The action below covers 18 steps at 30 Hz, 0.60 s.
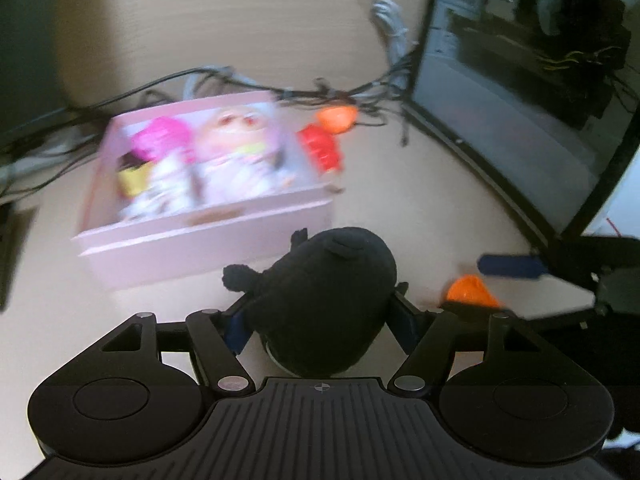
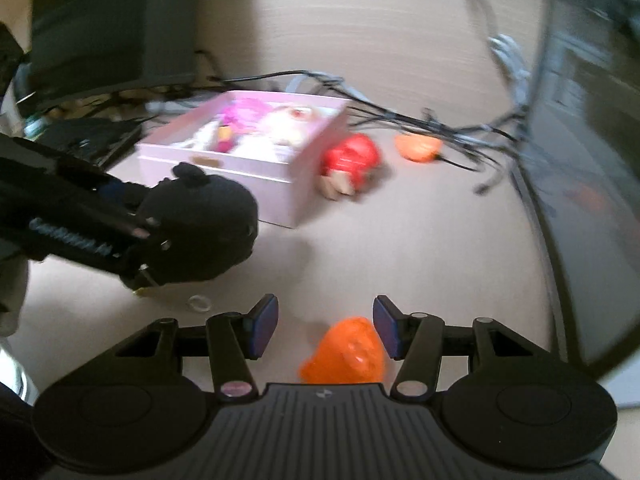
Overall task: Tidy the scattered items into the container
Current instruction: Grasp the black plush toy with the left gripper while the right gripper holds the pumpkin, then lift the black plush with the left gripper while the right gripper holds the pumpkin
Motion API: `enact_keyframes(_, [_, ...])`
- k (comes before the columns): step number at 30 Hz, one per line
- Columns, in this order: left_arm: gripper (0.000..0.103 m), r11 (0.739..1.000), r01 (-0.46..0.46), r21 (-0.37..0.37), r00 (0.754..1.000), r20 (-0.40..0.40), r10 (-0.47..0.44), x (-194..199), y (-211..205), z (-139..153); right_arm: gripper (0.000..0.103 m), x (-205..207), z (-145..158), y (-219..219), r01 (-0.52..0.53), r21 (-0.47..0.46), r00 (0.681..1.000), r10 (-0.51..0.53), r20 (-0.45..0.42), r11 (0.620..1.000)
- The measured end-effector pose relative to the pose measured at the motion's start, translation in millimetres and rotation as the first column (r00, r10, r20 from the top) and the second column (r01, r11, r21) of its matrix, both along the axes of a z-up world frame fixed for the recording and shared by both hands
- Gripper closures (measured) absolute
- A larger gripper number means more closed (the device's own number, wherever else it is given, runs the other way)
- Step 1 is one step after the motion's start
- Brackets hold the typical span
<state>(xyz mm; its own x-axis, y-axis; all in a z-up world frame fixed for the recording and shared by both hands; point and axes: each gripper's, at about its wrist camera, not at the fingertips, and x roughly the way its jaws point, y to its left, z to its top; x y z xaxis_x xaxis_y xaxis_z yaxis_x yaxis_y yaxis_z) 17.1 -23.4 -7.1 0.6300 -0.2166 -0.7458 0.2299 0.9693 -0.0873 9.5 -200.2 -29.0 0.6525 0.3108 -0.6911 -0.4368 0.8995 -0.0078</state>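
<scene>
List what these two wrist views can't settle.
- Left gripper pads: left wrist view, hidden behind the black plush toy.
- Pink box contents: both views, motion blur; dolls, details unreadable.
- Orange toy between the right gripper fingers: right wrist view, blurred, lower part cut by the gripper body; pad contact unclear.
- Red toy beside the box: blurred, identity unclear.
</scene>
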Motion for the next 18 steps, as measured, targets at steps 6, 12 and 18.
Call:
enact_keyframes(6, [0.028,0.995,-0.094,0.023,0.993,-0.063,0.096,-25.4,44.3,-13.3,0.050,1.2,-7.8,42.8,-0.100,-0.016,0.995,0.099,-0.025,0.995])
enact_keyframes(12, [0.018,0.994,-0.113,0.002,0.992,-0.060,0.113,-39.6,65.0,-13.5,0.049,-4.7,-4.8,62.7,-0.143,-0.034,0.990,0.143,-0.017,0.989])
enact_keyframes(18, [0.005,0.993,-0.105,-0.046,0.986,-0.134,0.098,-40.1,70.2,-28.1,0.027,-13.6,2.9,50.9,-0.082,-0.047,0.996,0.083,0.013,0.995])
